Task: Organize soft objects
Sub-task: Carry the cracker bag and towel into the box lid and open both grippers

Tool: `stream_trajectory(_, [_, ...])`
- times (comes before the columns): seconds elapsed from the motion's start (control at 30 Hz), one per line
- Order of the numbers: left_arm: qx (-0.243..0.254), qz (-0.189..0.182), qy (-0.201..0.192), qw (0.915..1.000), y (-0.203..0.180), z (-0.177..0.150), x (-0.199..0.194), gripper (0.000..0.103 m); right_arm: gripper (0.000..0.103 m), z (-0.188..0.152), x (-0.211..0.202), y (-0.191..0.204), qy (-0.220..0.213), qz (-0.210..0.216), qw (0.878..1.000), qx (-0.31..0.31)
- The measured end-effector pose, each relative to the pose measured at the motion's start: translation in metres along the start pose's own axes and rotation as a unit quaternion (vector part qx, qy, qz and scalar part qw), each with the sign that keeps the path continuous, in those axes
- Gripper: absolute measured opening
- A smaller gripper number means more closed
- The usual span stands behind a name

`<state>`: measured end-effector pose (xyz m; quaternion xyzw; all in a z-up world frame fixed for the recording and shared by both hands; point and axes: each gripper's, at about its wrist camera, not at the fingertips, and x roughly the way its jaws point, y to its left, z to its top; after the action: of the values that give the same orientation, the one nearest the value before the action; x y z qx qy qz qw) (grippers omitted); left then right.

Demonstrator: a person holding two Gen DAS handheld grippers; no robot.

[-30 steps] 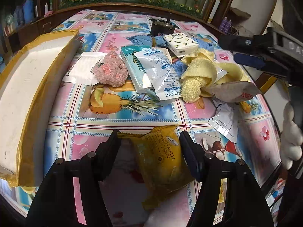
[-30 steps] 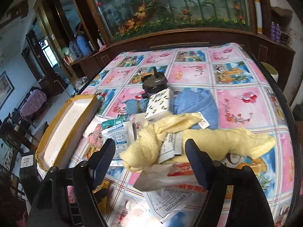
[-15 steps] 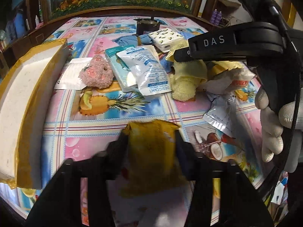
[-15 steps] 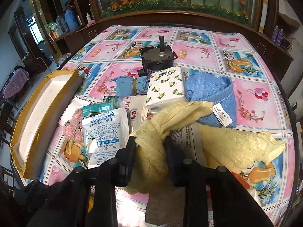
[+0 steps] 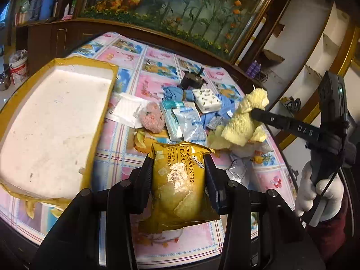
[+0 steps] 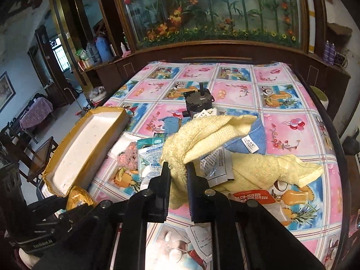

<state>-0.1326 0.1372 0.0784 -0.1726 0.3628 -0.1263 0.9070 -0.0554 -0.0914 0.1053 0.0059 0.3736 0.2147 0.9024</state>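
My left gripper (image 5: 178, 159) is shut on a yellow cracker packet (image 5: 180, 184), its pads pressing both sides, and holds it above the flowered tablecloth. The jaws of my right gripper (image 6: 178, 167) are closing tight on a fold of the yellow towel (image 6: 202, 132). One end of the towel is raised and the rest trails on the table. In the left wrist view the right gripper (image 5: 256, 114) holds the towel (image 5: 243, 126) up at the right, gripped by a white-gloved hand (image 5: 315, 193). A pink plush (image 5: 153, 120) and a blue towel (image 6: 254, 135) lie in the pile.
A white foam tray (image 5: 51, 121) with yellow-taped edges sits at the table's left side. The pile also holds desiccant pouches (image 5: 189, 123), a tissue pack (image 5: 207, 97), a dark motor (image 6: 199, 101) and paper wrappers. A wooden cabinet stands behind the table.
My left gripper closed on the cracker packet and lifted it off the table. My right gripper moved in, closed on the yellow towel and raised one end.
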Motion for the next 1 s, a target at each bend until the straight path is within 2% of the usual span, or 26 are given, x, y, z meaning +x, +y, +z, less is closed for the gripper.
stream_trajectory(0.27, [-0.031, 0.008, -0.049, 0.9983, 0.036, 0.018, -0.047, 0.042, 0.009, 0.006, -0.023, 0.028, -0.031, 0.032, 0.999, -0.027])
stream_trajectory(0.53, [-0.046, 0.051, -0.072, 0.9951, 0.081, 0.061, -0.052, 0.042, 0.009, 0.034, -0.021, 0.079, -0.037, 0.089, 0.993, -0.069])
stream_trajectory(0.7, [-0.080, 0.053, -0.055, 0.9939, 0.122, 0.094, -0.023, 0.042, 0.009, 0.054, 0.014, 0.120, -0.017, 0.121, 0.989, -0.086])
stream_trajectory(0.8, [-0.100, 0.051, -0.039, 0.9929, 0.144, 0.112, 0.004, 0.042, 0.009, 0.064, 0.048, 0.144, 0.011, 0.137, 0.986, -0.096])
stream_trajectory(0.9, [-0.123, 0.034, -0.031, 0.9913, 0.165, 0.129, 0.029, 0.042, 0.009, 0.071, 0.087, 0.164, 0.041, 0.140, 0.984, -0.104])
stream_trajectory(1.0, [-0.152, 0.033, -0.024, 0.9876, 0.188, 0.138, 0.051, 0.044, 0.009, 0.076, 0.129, 0.174, 0.076, 0.134, 0.983, -0.104])
